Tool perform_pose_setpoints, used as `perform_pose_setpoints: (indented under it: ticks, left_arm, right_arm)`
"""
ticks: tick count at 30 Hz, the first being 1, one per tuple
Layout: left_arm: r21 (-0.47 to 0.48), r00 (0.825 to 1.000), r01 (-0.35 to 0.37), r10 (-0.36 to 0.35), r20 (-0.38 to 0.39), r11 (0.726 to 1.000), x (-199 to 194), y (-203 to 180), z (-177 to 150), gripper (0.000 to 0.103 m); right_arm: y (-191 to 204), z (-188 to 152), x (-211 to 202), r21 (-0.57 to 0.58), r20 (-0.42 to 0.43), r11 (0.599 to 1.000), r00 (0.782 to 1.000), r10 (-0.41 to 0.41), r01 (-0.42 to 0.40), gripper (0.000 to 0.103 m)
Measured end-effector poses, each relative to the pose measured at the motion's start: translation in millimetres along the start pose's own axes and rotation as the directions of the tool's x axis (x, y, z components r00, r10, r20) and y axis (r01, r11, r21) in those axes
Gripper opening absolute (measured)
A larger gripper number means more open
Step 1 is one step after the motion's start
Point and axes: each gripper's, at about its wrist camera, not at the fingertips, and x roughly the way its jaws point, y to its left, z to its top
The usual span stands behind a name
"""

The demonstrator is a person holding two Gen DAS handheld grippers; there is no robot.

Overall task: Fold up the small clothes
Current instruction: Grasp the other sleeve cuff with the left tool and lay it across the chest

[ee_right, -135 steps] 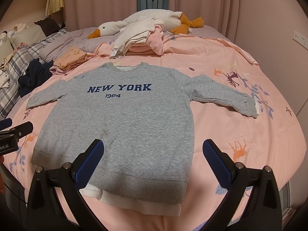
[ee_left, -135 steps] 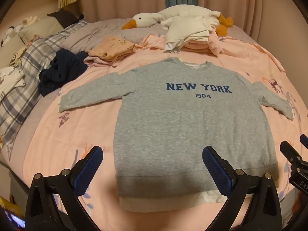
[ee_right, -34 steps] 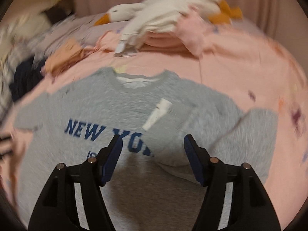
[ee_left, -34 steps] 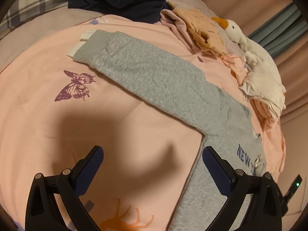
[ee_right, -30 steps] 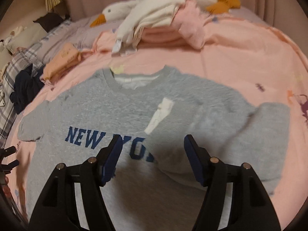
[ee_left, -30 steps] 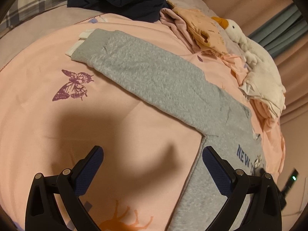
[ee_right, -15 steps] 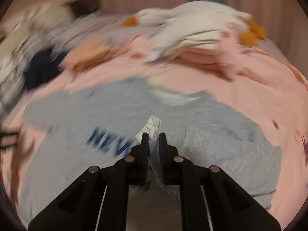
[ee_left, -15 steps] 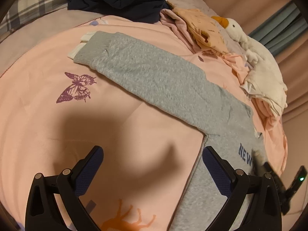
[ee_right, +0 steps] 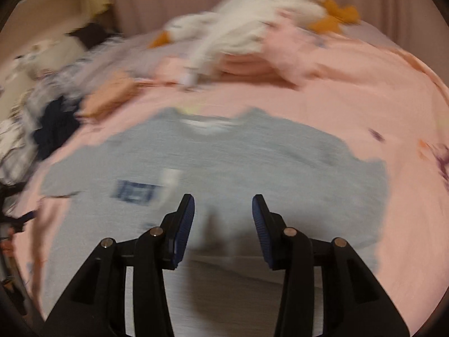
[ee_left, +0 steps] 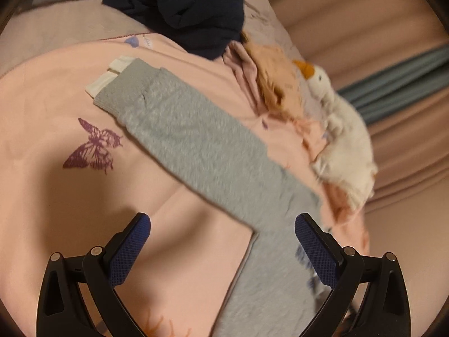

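A grey sweatshirt (ee_right: 252, 151) with blue lettering lies flat on the pink bedspread (ee_right: 364, 90). Its right sleeve is folded in across the chest, white cuff (ee_right: 169, 178) over the lettering. My right gripper (ee_right: 223, 210) is open above that folded sleeve and holds nothing. In the left wrist view the other sleeve (ee_left: 190, 137) stretches out straight, its grey and white cuff (ee_left: 118, 84) at the far end. My left gripper (ee_left: 221, 230) is wide open above the sleeve near the armpit, empty.
A dark navy garment (ee_left: 185, 8) lies beyond the cuff. A folded orange and pink stack (ee_left: 266, 81) and a white plush goose (ee_left: 345, 137) on a pile of clothes sit at the back. A purple butterfly print (ee_left: 92, 146) marks the bedspread.
My right gripper was shut on the right sleeve's cuff half a second ago; it has opened and let the sleeve lie across the chest. The left view has shifted slightly.
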Motion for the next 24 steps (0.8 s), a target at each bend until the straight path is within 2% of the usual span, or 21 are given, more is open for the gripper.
perform_pose_setpoints:
  ticks: [3, 4, 5, 7, 9, 12, 14, 17, 19, 22, 24]
  left_arm:
    - [-0.090, 0.995, 0.099, -0.098, 0.011, 0.991, 5.3, 17.3, 14.9, 0.102]
    - [-0.118, 0.992, 0.127, -0.126, 0.016, 0.985, 7.8, 22.6, 19.9, 0.102]
    - [-0.138, 0.990, 0.139, -0.137, 0.020, 0.981, 8.7, 26.4, 23.5, 0.102]
    - [-0.180, 0.986, 0.165, -0.161, 0.042, 0.970, 15.1, 35.3, 34.2, 0.102]
    - [-0.192, 0.988, 0.151, -0.141, 0.063, 0.970, 16.9, 41.8, 41.7, 0.102]
    - [-0.226, 0.990, 0.129, -0.113, 0.082, 0.966, 27.9, 52.8, 52.2, 0.102]
    - [-0.232, 0.987, 0.138, -0.116, 0.107, 0.963, 30.6, 55.5, 57.5, 0.102]
    - [-0.226, 0.987, 0.105, -0.073, 0.146, 0.968, 31.4, 52.8, 65.5, 0.102]
    - [-0.244, 0.986, 0.064, -0.023, 0.166, 0.968, 31.0, 53.4, 70.4, 0.098]
    - [-0.253, 0.983, -0.012, 0.057, 0.174, 0.967, 32.4, 52.7, 75.4, 0.074]
    - [-0.253, 0.982, -0.054, 0.097, 0.163, 0.966, 34.2, 54.1, 79.1, 0.044]
  right_arm:
    - [-35.7, -10.5, 13.6, 0.054, -0.051, 0.988, 0.989, -0.139, 0.142, 0.035]
    - [-48.1, -15.4, 15.5, 0.063, -0.064, 0.978, 0.979, -0.193, 0.197, 0.029]
    - [-58.3, -17.8, 15.6, 0.072, -0.071, 0.974, 0.975, -0.210, 0.215, 0.015]
    - [-79.9, -21.5, 14.5, 0.131, -0.059, 0.970, 0.979, -0.197, 0.203, 0.009]
    - [-91.6, -19.3, 10.4, 0.167, -0.036, 0.957, 0.972, -0.232, 0.235, 0.009]
    - [-103.8, -16.9, 4.6, 0.251, -0.008, 0.949, 0.981, -0.194, 0.189, 0.013]
    - [-100.1, -15.4, -4.9, 0.253, 0.022, 0.951, 0.981, -0.190, 0.179, 0.022]
    - [-89.1, -15.4, -19.8, 0.243, 0.074, 0.961, 0.985, -0.156, 0.134, 0.031]
    - [-82.1, -15.2, -30.3, 0.236, 0.106, 0.967, 0.986, -0.129, 0.101, 0.035]
    - [-71.7, -14.1, -38.3, 0.218, 0.136, 0.974, 0.986, -0.096, 0.064, 0.039]
    - [-66.1, -16.4, -46.0, 0.202, 0.154, 0.978, 0.985, -0.076, 0.044, 0.040]
